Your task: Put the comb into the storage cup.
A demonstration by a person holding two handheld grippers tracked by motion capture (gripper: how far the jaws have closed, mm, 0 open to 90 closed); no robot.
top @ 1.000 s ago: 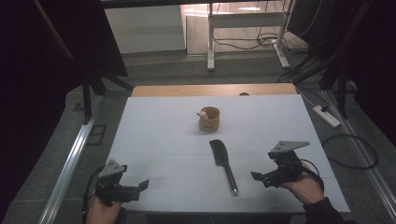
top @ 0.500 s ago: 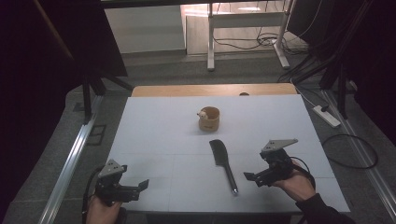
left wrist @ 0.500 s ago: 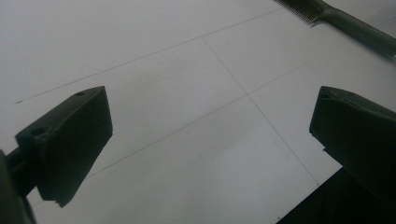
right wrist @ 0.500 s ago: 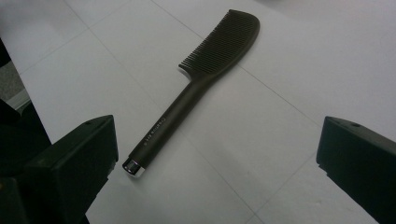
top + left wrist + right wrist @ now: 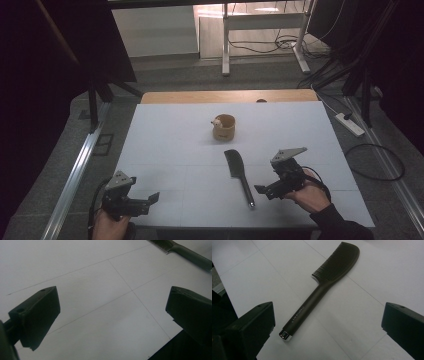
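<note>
Your right gripper (image 5: 262, 190) hovers wide open and empty just beside the handle end of the black comb (image 5: 240, 173), which lies flat mid-table. Your left gripper (image 5: 151, 199), also open and empty, waits near the table's front edge.

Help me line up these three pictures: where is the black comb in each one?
High view: the comb lies flat near the table's middle, teeth end away from the person, left of the right gripper.
Left gripper view: its handle and a few teeth cross the top right corner.
Right gripper view: it lies whole, centre frame, metal-capped handle end nearest the jaws.
Shared landmark: the thin lines on the white table cover.
</note>
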